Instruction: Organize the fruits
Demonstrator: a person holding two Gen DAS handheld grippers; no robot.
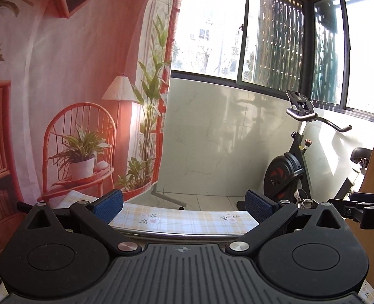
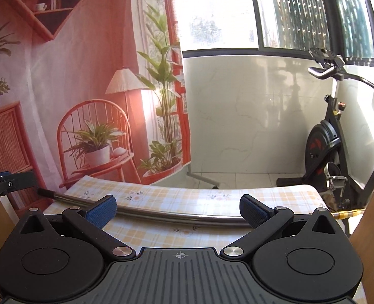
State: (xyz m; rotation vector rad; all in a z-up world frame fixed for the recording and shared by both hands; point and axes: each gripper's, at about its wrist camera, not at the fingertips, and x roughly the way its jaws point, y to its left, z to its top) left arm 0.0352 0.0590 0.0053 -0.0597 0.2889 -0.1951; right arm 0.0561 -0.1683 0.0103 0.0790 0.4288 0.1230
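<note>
Both grippers are raised and level, looking out over the table w/ nothing between the pads. No fruit shows in either view, so where the fruit is can't be told; prob. lower on the table, under the cameras' line of sight.

Step in hand, as I read it: getting set before the first reach. To do it well, tilt both wrists down first so fruit and any bowl/tray come into view, then choose one piece per hand. Keep the jaws wide on approach, come in from above or the side so the pads straddle the piece, close gently; soft fruit bruises and round fruit rolls. Watch the metal bar, it lies across the path and could catch a finger.

Left gripper [image 1: 184,206]: spread wide, blue pads well apart, holding nothing, touching nothing. Right gripper [image 2: 178,211]: same, fully spread, empty, clear of the cloth as far as I can tell.

Near to far: just past the right gripper's tips the metal bar [image 2: 161,214] runs left-right across the checked tablecloth [image 2: 212,197], black grip at its left end. The left wrist view shows only a strip of the same cloth beyond its tips. Beyond the table edge: a printed backdrop [image 1: 73,101] of a red chair and plants, left. White tiled wall and exercise bike [image 2: 333,139] to the right, then windows.
</note>
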